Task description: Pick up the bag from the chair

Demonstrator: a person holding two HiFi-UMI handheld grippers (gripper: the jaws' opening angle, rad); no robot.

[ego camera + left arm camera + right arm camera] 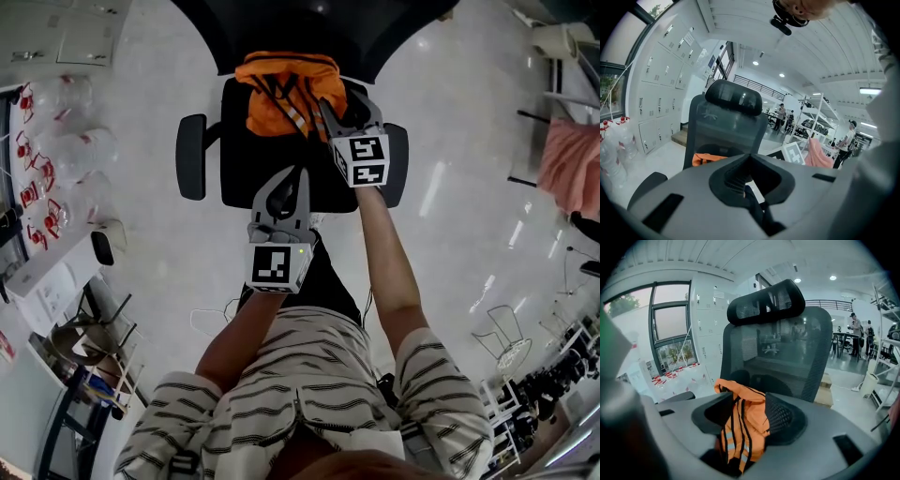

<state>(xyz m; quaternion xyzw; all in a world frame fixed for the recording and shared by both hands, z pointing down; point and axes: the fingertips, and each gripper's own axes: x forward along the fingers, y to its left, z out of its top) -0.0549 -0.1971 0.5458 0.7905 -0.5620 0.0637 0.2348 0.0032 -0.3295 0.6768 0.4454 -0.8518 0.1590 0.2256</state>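
Observation:
An orange bag (281, 89) with black straps and grey reflective stripes lies at the back of the seat of a black office chair (246, 164). My right gripper (339, 112) is at the bag's right side. In the right gripper view its jaws stand open (746, 405) with the bag's fabric (740, 425) hanging between them, in front of the mesh backrest (787, 348). My left gripper (298, 180) hovers over the seat's front, shut and empty. In the left gripper view its jaws (750, 157) meet, and a strip of the bag (705, 159) shows beyond them.
The chair's armrests (191, 155) (397, 164) flank the seat. Clear plastic bottles (56, 159) stand on the floor at left, near a desk and shelf. A pink cloth (567, 169) hangs at right. Lockers (661, 93) line the wall, and people (846, 140) stand far off.

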